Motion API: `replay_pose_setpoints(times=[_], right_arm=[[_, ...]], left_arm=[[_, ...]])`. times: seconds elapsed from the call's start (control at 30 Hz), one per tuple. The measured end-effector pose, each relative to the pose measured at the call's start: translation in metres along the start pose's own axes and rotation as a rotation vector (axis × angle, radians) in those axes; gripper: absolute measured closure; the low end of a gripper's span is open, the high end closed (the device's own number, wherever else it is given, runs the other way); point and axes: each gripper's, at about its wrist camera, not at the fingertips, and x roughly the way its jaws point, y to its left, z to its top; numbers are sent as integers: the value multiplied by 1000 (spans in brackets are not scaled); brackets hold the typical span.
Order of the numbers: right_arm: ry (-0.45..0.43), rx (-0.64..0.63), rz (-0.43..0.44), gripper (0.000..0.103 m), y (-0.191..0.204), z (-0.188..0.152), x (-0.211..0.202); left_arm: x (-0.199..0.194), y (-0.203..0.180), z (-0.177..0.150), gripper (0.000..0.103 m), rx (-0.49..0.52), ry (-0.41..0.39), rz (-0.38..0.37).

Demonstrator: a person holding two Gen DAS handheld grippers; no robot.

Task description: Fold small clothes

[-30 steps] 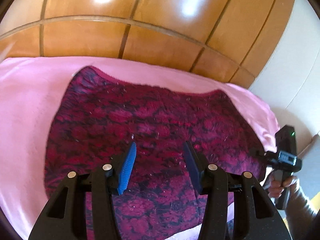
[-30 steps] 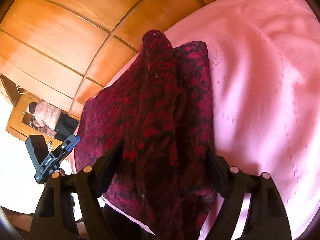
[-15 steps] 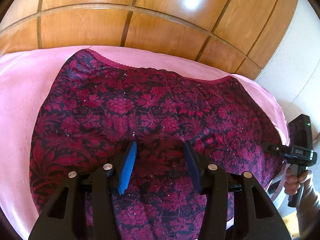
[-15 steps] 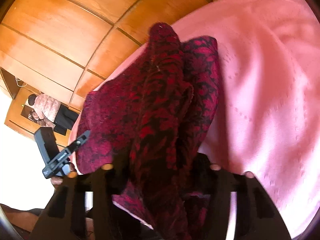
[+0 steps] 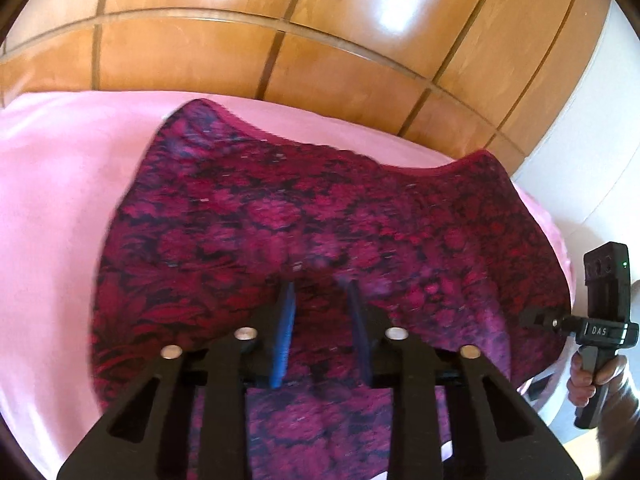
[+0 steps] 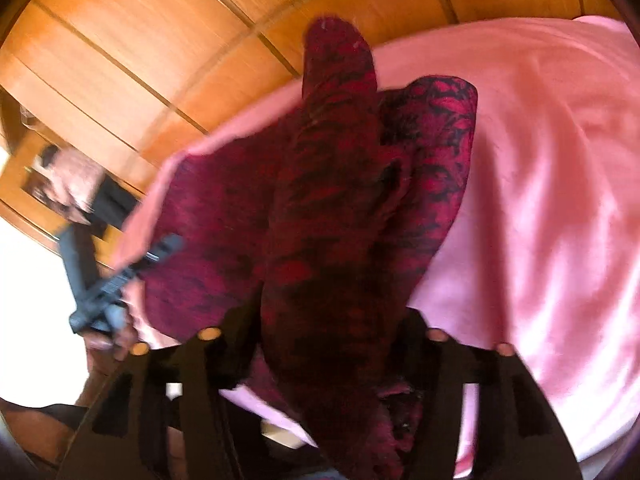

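Note:
A dark red garment with a black floral pattern (image 5: 320, 208) lies spread on a pink sheet (image 5: 60, 200). My left gripper (image 5: 320, 320) points down at the garment's near middle. Its blue pads (image 5: 284, 320) are closing with a strip of the fabric in the narrow gap; they do not visibly pinch it. In the right wrist view, a raised ridge of the garment (image 6: 332, 184) fills the space between the fingers of my right gripper (image 6: 332, 320). Its jaws are opening and the cloth hides its pads. The right gripper (image 5: 604, 320) also shows at the garment's right edge.
A glossy wooden panelled wall (image 5: 320, 40) runs behind the bed, with a white wall (image 5: 580, 120) to its right. The pink sheet (image 6: 540, 160) stretches wide to the right of the garment. A hand (image 5: 588, 376) holds the right gripper's handle, and the left gripper (image 6: 112, 280) appears blurred.
The left jaws have narrowed over the cloth. The right jaws closed on the raised fold half a second ago and now stand wider. The right view has shifted and blurred.

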Motion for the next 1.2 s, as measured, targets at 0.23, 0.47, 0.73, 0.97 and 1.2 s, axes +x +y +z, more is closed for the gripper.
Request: replay_pose_setpoints(times=[0.23,0.47,0.73,0.97,1.2], right_arm=[[14,58,38,42,-23,0,7],[-61,27,173,63,29,9,-34],[-121,-104,339,66,123,25,-38],[-99,-278,258,67,192,40,8],[-65,-532,60,64,226,22,64]], left_arm=[[1,13,-5,79,-14,16,-10],[5,27,-6,93,-87,20,-58],[1,43,-12,98,-141,14,-103],[-9,50,-16,98,-173,0,-132],[-70,107,-26,98,-321,-88,-152]])
